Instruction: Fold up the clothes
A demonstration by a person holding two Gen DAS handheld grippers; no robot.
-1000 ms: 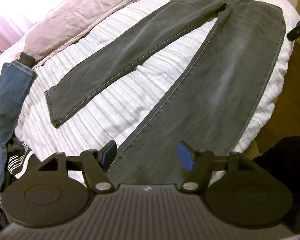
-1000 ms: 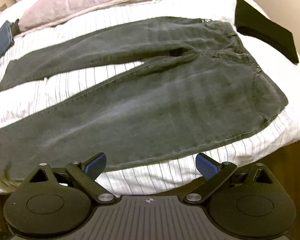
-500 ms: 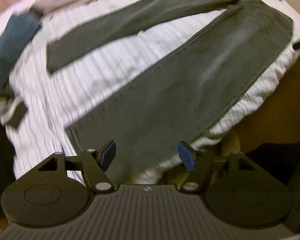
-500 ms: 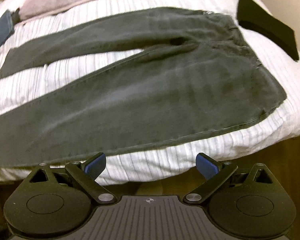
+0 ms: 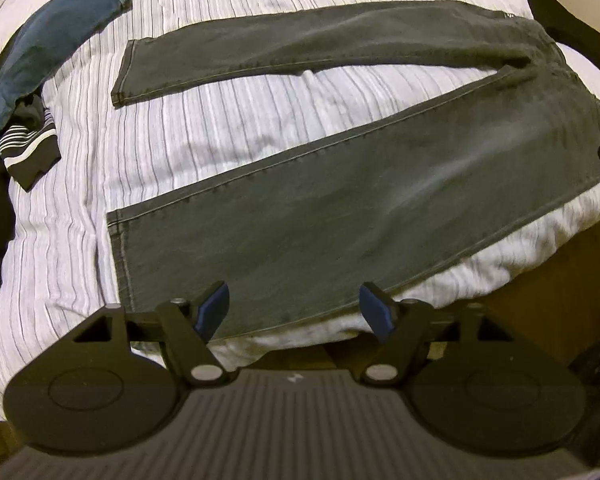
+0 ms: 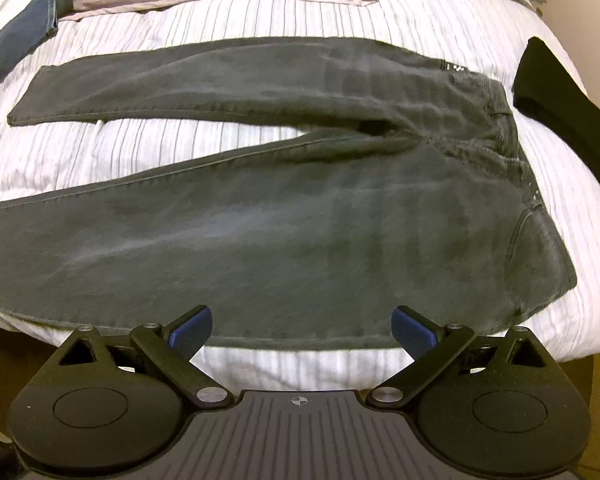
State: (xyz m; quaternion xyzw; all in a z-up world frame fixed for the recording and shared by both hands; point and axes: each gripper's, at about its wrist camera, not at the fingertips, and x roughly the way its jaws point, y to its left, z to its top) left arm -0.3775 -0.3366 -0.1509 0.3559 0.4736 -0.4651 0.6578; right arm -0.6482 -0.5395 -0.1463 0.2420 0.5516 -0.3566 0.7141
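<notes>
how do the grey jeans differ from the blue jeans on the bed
The grey jeans are spread flat across the middle of the striped bedding, with both legs fanned apart and fully in view. The blue jeans lie at the far left edge and show only one leg with its cuff, running out of view. The grey pair is faded charcoal; the blue pair is a deeper, saturated blue. Both are denim with stitched hems, and neither hand-held gripper touches either.

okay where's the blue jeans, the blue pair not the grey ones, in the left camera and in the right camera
Left wrist view: the blue jeans fill the upper left corner, running down the left edge.
Right wrist view: the blue jeans show only as a small strip at the upper left edge.
Shared landmark: the far leg cuff of the grey jeans lies just right of them in both.
</notes>
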